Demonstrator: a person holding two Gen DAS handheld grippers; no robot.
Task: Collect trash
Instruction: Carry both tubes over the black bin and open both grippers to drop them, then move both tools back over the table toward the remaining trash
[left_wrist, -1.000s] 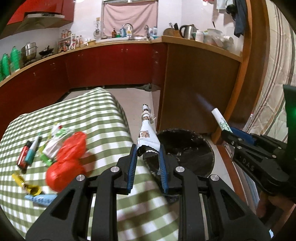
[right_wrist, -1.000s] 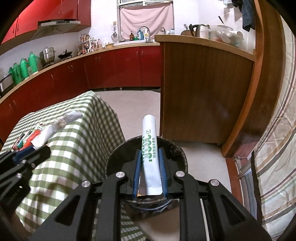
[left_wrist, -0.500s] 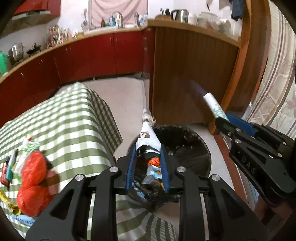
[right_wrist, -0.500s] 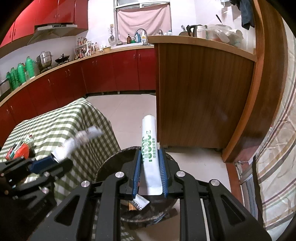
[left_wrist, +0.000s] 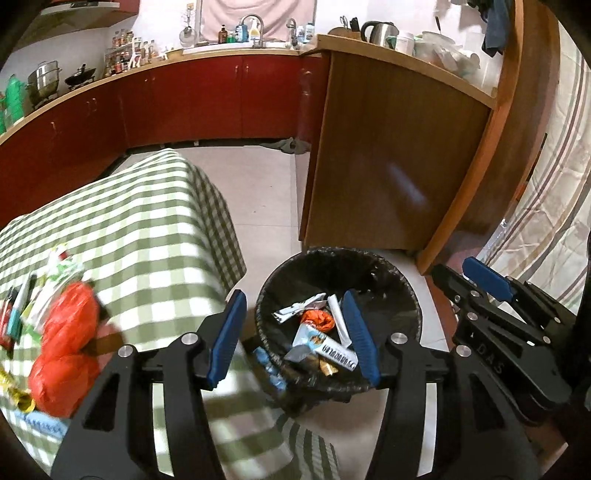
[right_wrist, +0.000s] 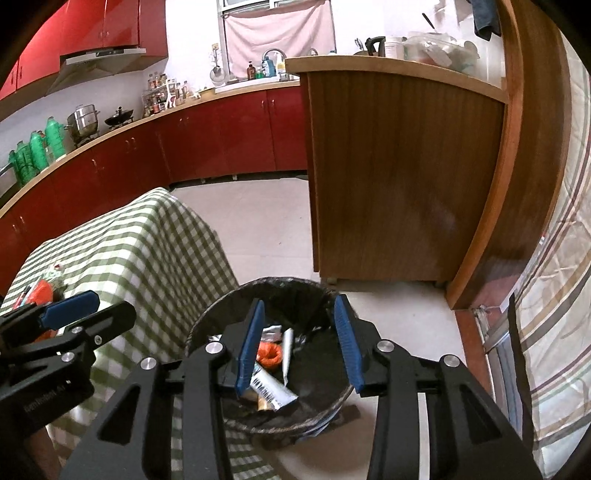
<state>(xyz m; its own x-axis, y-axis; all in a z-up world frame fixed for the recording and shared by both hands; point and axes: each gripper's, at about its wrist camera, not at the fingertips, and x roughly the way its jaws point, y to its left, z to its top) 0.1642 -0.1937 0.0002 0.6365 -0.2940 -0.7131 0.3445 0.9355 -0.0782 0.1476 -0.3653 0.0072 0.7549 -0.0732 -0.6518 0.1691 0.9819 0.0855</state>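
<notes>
Both tongs, the left gripper (left_wrist: 295, 334) and right gripper (right_wrist: 297, 347), are hanging apart and empty above the trash bin (left_wrist: 413, 302); remaining trash (left_wrist: 64, 332) is lying left of them, likely awaiting collection.

A table covered with a green-and-white checked cloth (left_wrist: 147, 236) holds red plastic bags (left_wrist: 66, 332) and small wrappers (left_wrist: 55, 269) at its left. A black-lined bin (left_wrist: 402, 295) stands on the tiled floor (left_wrist: 266, 192) just right of it.

"DAS" on right claw (left_wrist: 466, 274) body
</notes>
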